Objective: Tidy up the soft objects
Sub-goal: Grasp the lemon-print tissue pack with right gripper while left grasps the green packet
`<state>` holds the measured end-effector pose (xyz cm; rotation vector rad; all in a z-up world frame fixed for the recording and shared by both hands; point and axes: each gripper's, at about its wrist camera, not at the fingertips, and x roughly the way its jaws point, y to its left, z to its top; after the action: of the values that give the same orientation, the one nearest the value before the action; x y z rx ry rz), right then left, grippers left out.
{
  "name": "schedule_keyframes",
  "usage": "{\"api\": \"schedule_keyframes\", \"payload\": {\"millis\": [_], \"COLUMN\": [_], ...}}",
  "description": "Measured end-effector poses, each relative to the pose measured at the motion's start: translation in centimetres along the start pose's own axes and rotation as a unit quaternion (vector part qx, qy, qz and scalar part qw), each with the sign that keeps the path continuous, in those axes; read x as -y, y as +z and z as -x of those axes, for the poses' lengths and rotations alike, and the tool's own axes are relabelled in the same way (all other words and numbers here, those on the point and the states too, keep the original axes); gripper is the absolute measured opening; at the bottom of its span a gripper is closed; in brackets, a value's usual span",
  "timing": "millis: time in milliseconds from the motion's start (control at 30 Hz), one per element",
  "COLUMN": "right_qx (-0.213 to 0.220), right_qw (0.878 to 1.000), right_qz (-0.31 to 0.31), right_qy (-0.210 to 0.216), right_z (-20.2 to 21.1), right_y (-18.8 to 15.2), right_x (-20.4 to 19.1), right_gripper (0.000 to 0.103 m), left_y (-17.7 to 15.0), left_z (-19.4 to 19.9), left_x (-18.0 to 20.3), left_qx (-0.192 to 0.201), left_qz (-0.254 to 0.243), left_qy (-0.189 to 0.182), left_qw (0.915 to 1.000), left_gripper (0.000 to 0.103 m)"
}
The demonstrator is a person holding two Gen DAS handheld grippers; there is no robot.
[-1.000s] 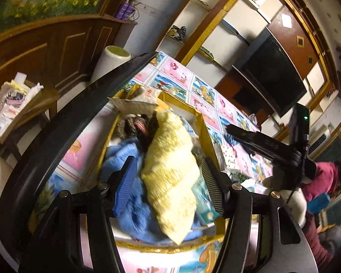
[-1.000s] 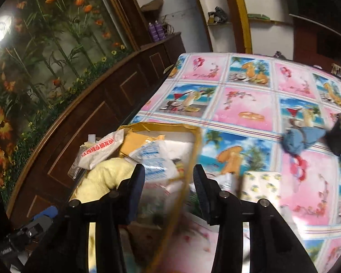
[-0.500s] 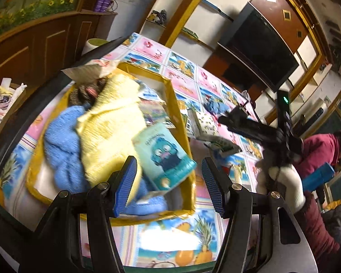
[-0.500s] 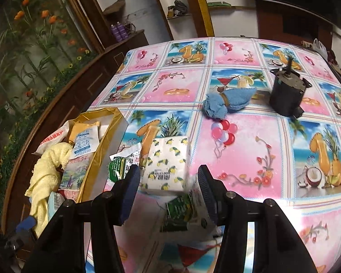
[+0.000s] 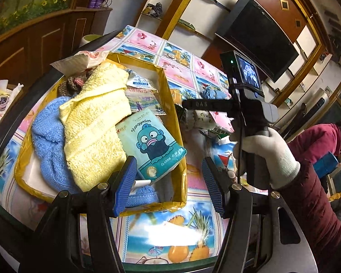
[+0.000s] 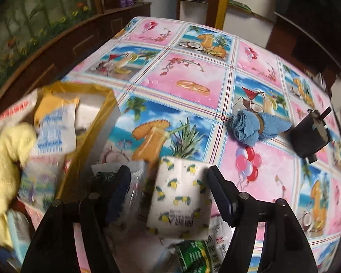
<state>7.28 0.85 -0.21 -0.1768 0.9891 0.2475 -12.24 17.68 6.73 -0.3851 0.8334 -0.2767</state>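
— So how far along is the tidying?

— Mostly packed, I'd judge. The gold box (image 5: 181, 159), centre-left of the left view, already holds a yellow towel (image 5: 95, 122), a blue knit (image 5: 47, 141) and a teal tissue pack (image 5: 154, 145).

— And what's left?

— The lemon-print tissue pack (image 6: 181, 195), low in the right view among loose sachets (image 6: 200, 257), and a rolled blue cloth (image 6: 254, 127) at the right, all still on the counter (image 6: 193, 72).

— The tongs?

— Left tongs (image 5: 168, 182) gape empty over the box's near corner; right tongs (image 6: 170, 193) spread wide around the lemon pack, not pinching yet.

The right gripper (image 6: 168, 192) stands open around a lemon-print pack (image 6: 181, 195); a blue towel (image 6: 257, 125) lies near the table's (image 6: 193, 72) far right edge.
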Motion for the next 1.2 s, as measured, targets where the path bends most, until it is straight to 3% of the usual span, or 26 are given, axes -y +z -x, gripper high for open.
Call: {"api": "schedule_keyframes", "payload": {"millis": [67,233,300,400,467,533,567,700,833,1000,1200], "right_qx": [-0.006,-0.022,-0.051,-0.037,-0.017,0.016,0.032,0.071,0.062,0.045,0.035], "right_qw": [0.999,0.999,0.999,0.998,0.991,0.982,0.98,0.977,0.979,0.992,0.996], "right_qz": [0.024,0.023,-0.01,-0.033,-0.081,-0.129,-0.141,-0.158,-0.146,-0.092,-0.058], "right_qy": [-0.027,-0.026,0.016,0.035,0.105,0.136,0.137,0.123,0.131,0.076,0.066], "right_z": [0.5,2.2,2.2,3.7,4.9,6.5,7.2,8.8,7.6,6.0,4.1], "right_y": [-1.0,-4.6,-6.6,-9.3,-10.8,-11.9,-12.3,-12.7,-12.4,-11.3,-10.6], "right_x": [0.0,2.5,4.5,7.2,9.6,12.1,13.0,15.0,14.5,13.0,11.4], "right_gripper": [0.052,0.052,0.052,0.053,0.053,0.056,0.06,0.062,0.062,0.062,0.06], "left_y": [0.0,-0.3,-0.5,-0.9,-1.1,-1.3,-1.5,-2.2,-3.1,-3.3,-2.4], "left_z": [-0.2,0.0,0.0,-0.4,-0.7,-1.0,-1.2,-2.3,-3.9,-5.8,-9.7], "left_x": [-0.1,0.3,0.7,1.6,2.6,3.8,4.4,7.3,9.9,12.2,13.2], "left_qx": [-0.004,-0.004,-0.006,-0.014,-0.021,-0.027,-0.031,-0.046,-0.065,-0.078,-0.095], "left_qz": [0.003,-0.006,-0.014,-0.023,-0.035,-0.051,-0.059,-0.092,-0.118,-0.147,-0.174], "left_qy": [-0.004,-0.009,-0.011,-0.016,-0.021,-0.026,-0.028,-0.026,-0.017,0.011,0.057], "left_qw": [1.0,0.9999,0.9998,0.9995,0.9989,0.998,0.9974,0.9944,0.9908,0.9861,0.9785], "left_gripper": [0.06,0.06,0.06,0.06,0.06,0.06,0.06,0.06,0.06,0.06,0.06]}}
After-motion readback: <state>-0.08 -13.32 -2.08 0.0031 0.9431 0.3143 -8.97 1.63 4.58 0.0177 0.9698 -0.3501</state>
